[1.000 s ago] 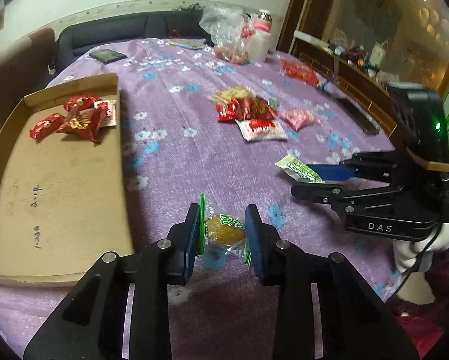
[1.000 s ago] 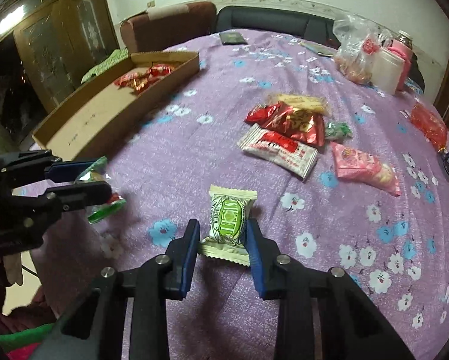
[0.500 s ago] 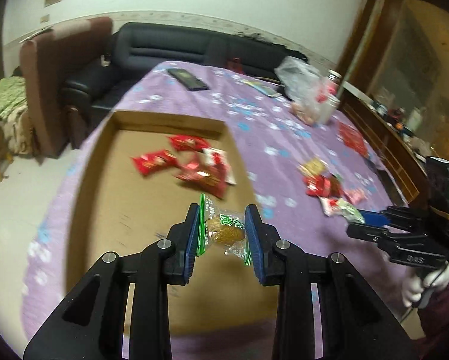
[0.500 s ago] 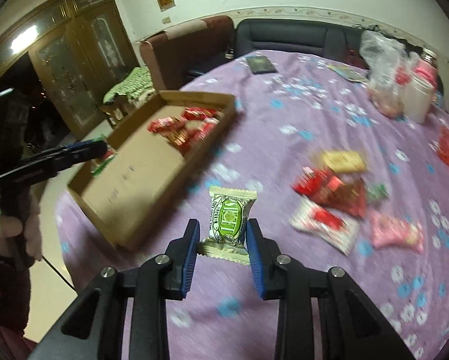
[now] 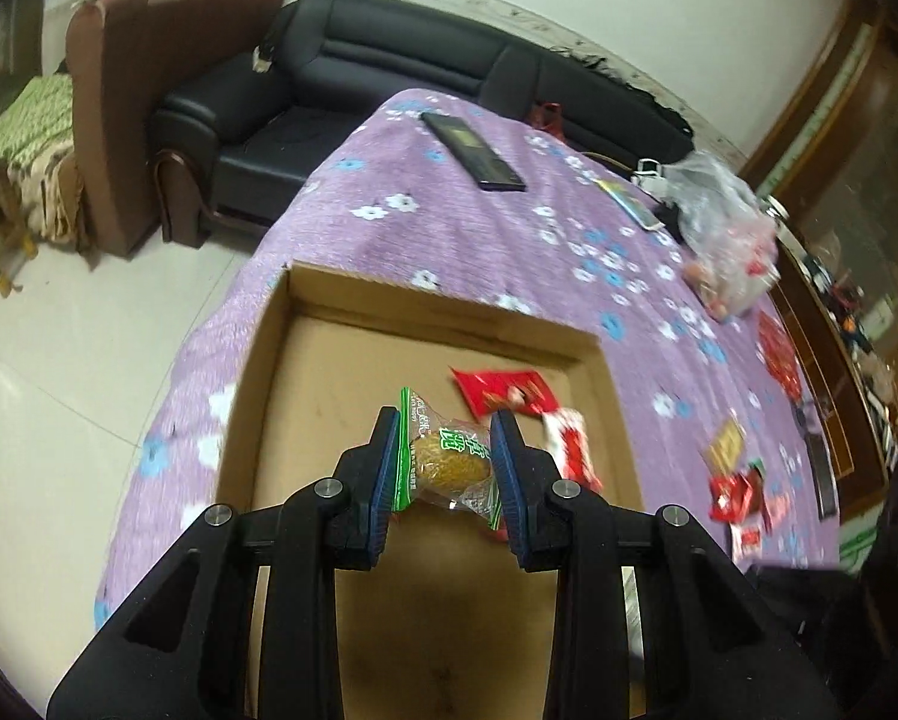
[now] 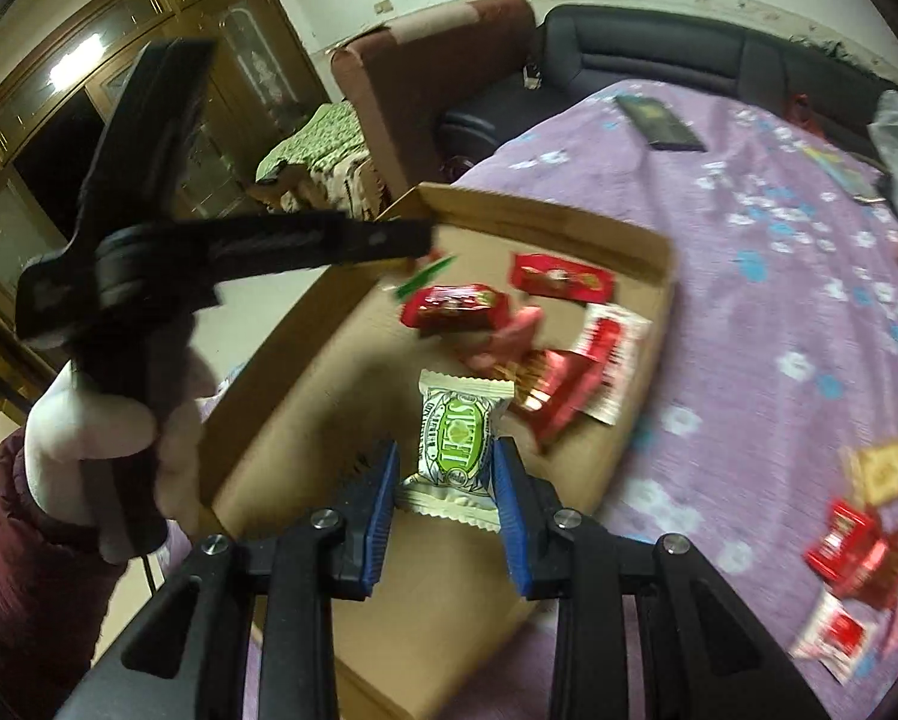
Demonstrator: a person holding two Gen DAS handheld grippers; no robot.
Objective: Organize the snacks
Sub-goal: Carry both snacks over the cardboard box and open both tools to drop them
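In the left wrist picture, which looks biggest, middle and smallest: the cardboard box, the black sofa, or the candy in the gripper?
1. Cardboard box
2. Black sofa, though it sits farther away, so it is likely bigger really
3. Clear-wrapped yellow candy, even though it is nearest the camera

Black leather sofa (image 5: 389, 60) sitting behind the table, brown armchair (image 5: 149, 60) standing beside it, dark phone (image 5: 473, 150) lying on purple floral tablecloth (image 5: 449, 228), wooden cabinet (image 6: 149, 90) looming by the wall.

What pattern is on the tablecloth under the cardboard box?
Purple tablecloth with white and blue flowers; clearest in the left wrist view.
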